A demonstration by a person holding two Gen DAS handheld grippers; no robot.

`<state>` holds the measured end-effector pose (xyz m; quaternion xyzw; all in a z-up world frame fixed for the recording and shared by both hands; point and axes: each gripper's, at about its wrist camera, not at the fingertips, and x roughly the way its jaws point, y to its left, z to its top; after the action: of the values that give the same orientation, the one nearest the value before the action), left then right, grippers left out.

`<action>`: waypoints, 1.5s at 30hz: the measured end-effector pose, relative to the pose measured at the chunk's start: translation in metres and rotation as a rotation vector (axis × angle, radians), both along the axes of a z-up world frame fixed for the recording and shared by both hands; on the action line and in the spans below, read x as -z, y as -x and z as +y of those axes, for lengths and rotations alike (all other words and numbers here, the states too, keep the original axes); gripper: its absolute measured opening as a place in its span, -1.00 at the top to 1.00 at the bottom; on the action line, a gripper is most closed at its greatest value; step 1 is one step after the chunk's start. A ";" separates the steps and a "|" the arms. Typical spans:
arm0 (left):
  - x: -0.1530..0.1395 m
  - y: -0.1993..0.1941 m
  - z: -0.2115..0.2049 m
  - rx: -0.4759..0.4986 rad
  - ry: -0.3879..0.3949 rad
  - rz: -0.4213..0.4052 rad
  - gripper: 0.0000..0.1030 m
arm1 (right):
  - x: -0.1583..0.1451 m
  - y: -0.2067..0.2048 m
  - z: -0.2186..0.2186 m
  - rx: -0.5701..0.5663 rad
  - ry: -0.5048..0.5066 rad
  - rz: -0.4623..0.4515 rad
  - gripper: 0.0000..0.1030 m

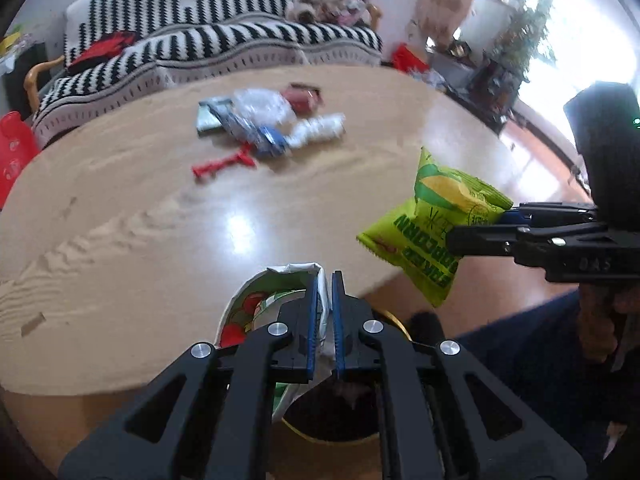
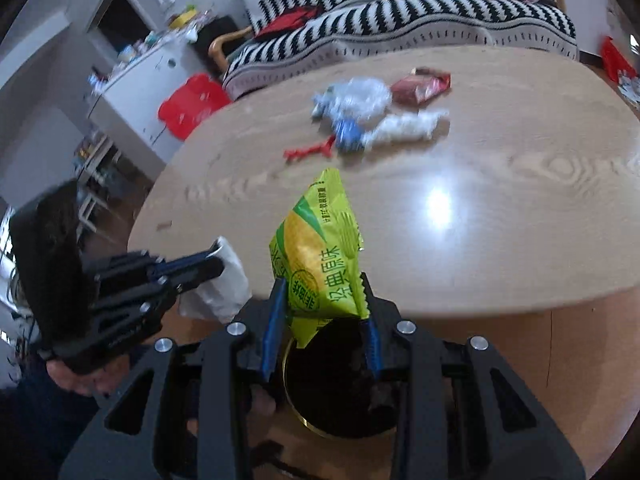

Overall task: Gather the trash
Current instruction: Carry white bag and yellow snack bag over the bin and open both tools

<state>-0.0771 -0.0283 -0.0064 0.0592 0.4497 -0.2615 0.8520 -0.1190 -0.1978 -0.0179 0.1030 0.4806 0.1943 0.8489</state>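
Both grippers carry trash above the table edge: the left gripper is pressed together on a white printed wrapper, and the right gripper is clamped on a green snack bag. Directly below both jaws stands a dark bin with a yellow rim, so I judge the step is bringing the pieces to the bin; next, each gripper should come over the mouth and let go. Far ahead of the grippers, more trash lies on the wooden table. Only the left view shows the bag's "popcorn" side; only the right view shows the bin's mouth clearly.
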 end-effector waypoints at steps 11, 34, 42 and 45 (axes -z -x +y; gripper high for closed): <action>0.057 0.037 -0.013 0.087 -0.062 0.158 0.88 | 0.058 0.048 0.016 -0.074 0.084 0.156 0.35; 0.070 0.036 -0.022 0.068 -0.084 0.198 0.88 | 0.063 0.041 0.016 -0.048 0.096 0.185 0.35; 0.069 0.035 -0.023 0.064 -0.093 0.196 0.63 | 0.059 0.036 0.005 -0.001 0.069 0.176 0.06; 0.067 0.033 -0.021 0.046 -0.089 0.184 -0.06 | 0.056 0.035 0.002 0.008 0.060 0.166 -0.05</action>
<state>-0.1104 -0.0488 -0.0732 0.0828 0.5358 -0.2652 0.7973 -0.1542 -0.1962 -0.0737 0.0954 0.5544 0.1673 0.8097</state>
